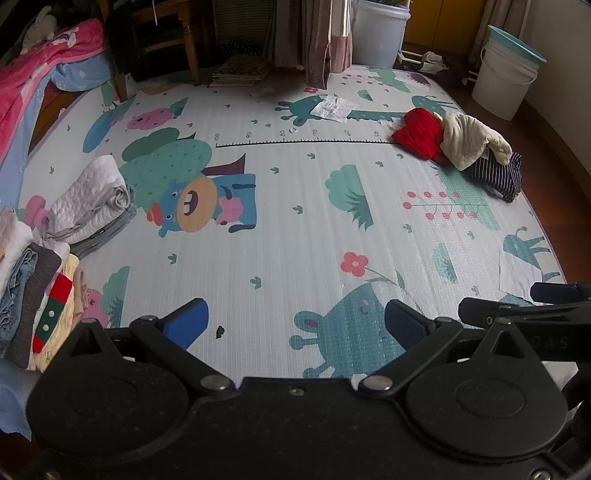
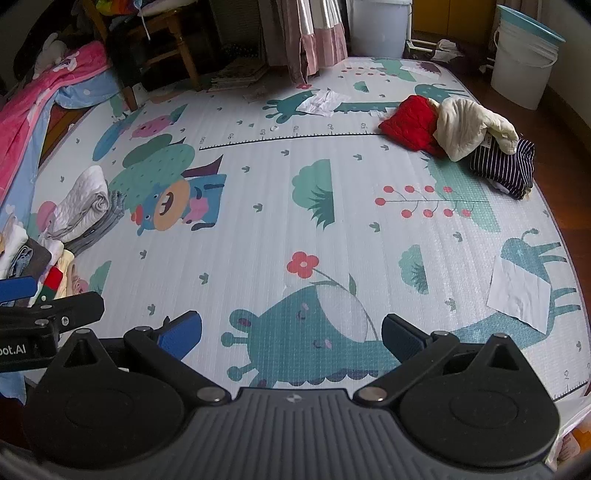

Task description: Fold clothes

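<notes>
A heap of unfolded clothes lies at the far right of the cartoon play mat: a red garment, a cream garment and a navy striped garment. Folded clothes sit at the left: a white quilted piece and a stack nearer me. My left gripper is open above the mat, empty. My right gripper is open too, empty, beside the left one.
White paper sheets lie on the mat, one near right and one far. Two white buckets, a wooden chair, a curtain and pink bedding border the mat.
</notes>
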Motion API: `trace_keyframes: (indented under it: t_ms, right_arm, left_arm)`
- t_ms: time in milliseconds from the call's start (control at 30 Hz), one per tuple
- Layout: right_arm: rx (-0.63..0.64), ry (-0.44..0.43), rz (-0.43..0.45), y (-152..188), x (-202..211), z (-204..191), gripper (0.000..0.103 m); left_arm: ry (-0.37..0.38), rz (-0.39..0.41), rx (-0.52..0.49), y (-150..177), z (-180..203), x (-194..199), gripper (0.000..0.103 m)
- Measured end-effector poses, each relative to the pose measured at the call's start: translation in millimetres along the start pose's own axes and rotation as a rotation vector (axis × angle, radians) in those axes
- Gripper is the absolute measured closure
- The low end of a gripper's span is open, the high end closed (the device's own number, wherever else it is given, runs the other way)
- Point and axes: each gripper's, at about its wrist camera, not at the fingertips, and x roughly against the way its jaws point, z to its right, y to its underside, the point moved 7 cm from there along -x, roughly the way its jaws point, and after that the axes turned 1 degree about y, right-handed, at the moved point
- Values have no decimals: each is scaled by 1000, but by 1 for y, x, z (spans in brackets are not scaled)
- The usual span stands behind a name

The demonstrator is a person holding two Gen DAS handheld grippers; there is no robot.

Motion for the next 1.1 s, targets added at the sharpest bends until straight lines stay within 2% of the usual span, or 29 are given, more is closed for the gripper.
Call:
trace_keyframes:
  t_ms: [800, 1100]
  right_arm:
    - [-3, 1, -10, -1, -1, -4, 0]
    - [16, 43, 8, 1, 3, -1, 0]
  left_arm:
    - [-3, -1, 5, -2, -4, 1, 0]
    - [2, 13, 1, -6, -2, 4, 0]
